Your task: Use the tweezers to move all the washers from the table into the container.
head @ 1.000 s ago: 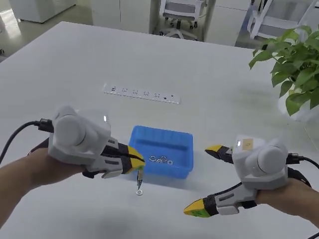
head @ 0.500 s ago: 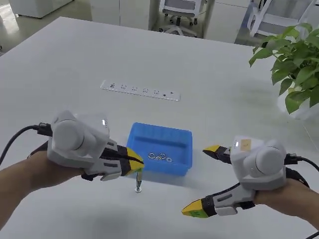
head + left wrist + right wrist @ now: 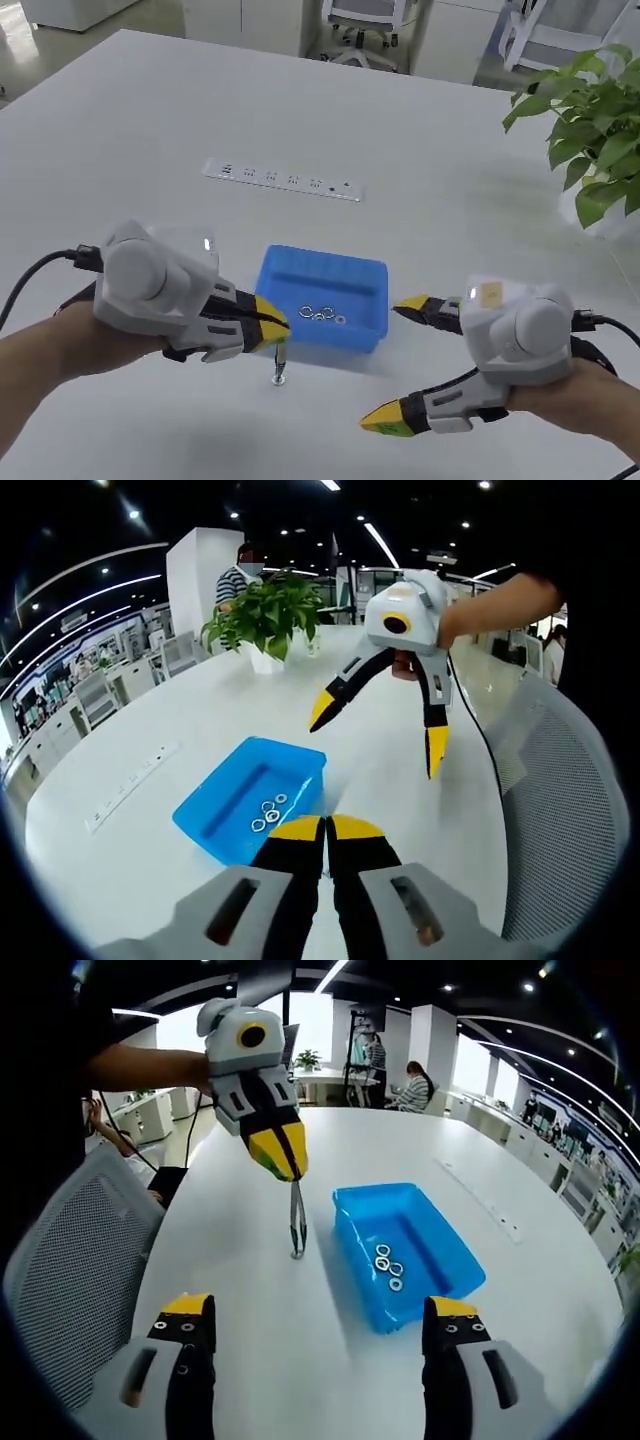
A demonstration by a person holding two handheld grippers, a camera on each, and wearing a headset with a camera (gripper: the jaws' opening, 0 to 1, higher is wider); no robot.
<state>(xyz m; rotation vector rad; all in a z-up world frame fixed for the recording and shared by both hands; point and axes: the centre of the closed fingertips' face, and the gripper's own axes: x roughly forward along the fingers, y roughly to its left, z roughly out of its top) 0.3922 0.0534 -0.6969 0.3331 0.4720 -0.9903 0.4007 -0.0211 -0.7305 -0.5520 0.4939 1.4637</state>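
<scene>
- The left gripper (image 3: 274, 322) is clamped tight on the top of the tweezers (image 3: 279, 358), its jaws together. They hang tips-down just in front of the near wall of the container (image 3: 340, 342). In my judgement that squeeze is what pinches the tweezer arms, so the hold serves both to carry and to close them.
- The tweezer tips meet the surface (image 3: 150, 120) at a small grey speck, close to the container but outside it. It is probably a washer. It is too small to tell whether the tips have hold of it.
- A few washers (image 3: 320, 315) lie bunched on the container's floor, towards its near side, so the task looks partly done.
- The right gripper (image 3: 382, 363) hangs on the container's right with its jaws spread wide and nothing between them. It seems to be standing by, perhaps to steady the container.
- The right gripper view shows the tweezers side-on along their whole length, with a clear strip of surface between their tips and the container wall.
- The head view shows how both grippers flank the container, with a power strip (image 3: 280, 183) well beyond its far side.
- The left gripper view shows its own shut jaws from behind and the right gripper's spread face-on, with a potted plant (image 3: 265, 615) far past the container.
</scene>
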